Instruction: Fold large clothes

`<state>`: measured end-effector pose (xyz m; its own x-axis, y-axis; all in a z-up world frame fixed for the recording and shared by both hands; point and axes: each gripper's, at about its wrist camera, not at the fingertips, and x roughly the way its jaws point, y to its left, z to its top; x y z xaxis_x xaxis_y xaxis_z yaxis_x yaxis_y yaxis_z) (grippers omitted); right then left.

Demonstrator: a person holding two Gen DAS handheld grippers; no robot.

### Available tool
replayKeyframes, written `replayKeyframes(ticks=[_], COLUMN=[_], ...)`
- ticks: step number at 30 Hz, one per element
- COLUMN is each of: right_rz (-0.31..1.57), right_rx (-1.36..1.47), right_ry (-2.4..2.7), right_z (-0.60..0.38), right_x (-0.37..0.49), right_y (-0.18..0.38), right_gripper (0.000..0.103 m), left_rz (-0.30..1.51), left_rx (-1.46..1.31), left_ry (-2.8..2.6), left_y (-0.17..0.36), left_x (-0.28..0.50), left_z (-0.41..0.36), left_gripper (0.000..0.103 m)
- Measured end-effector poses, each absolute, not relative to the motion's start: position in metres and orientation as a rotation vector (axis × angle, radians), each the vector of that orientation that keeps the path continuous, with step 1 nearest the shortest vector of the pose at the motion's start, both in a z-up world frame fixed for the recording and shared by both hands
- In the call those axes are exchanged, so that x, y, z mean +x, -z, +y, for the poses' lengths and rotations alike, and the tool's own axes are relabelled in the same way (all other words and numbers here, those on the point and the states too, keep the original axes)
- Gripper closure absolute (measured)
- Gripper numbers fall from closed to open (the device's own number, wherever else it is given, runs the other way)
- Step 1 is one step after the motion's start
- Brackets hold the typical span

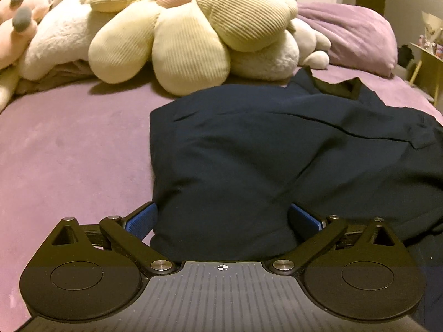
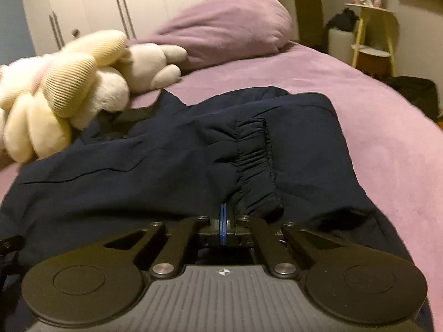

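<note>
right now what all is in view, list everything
jacket: one, dark navy, spread on the bed, elastic cuff by the right tongs
bed cover: one, purple, under everything
pillow: one, purple, at the head of the bed
flower cushion: one, cream with pink centre, beyond the jacket
plush toys: several, white and pink, count unclear, piled around the cushion
wardrobe: one, white, behind the bed
side shelf: one, yellowish, right of the bed
left tongs: blue pads wide apart, a fold of jacket between them
right tongs: blue pads shut, jacket fabric at the tips
</note>
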<state>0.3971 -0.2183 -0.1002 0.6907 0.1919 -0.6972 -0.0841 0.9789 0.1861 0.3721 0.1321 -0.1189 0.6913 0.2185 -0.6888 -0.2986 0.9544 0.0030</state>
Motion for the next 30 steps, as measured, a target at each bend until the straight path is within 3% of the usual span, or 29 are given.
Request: replayKeyframes(ticks=[30], right_rz=[0.696], right_rx=[-0.140], right_ry=[-0.135], right_z=[-0.186], right_x=[0.378], right_y=[0.115], right_gripper=[0.103], left_rz=[0.802], left_rx=[-0.180], left_ry=[-0.303], left_y=[0.127], left_x=[0.368], left_z=[0.137], left_gripper=[0.000])
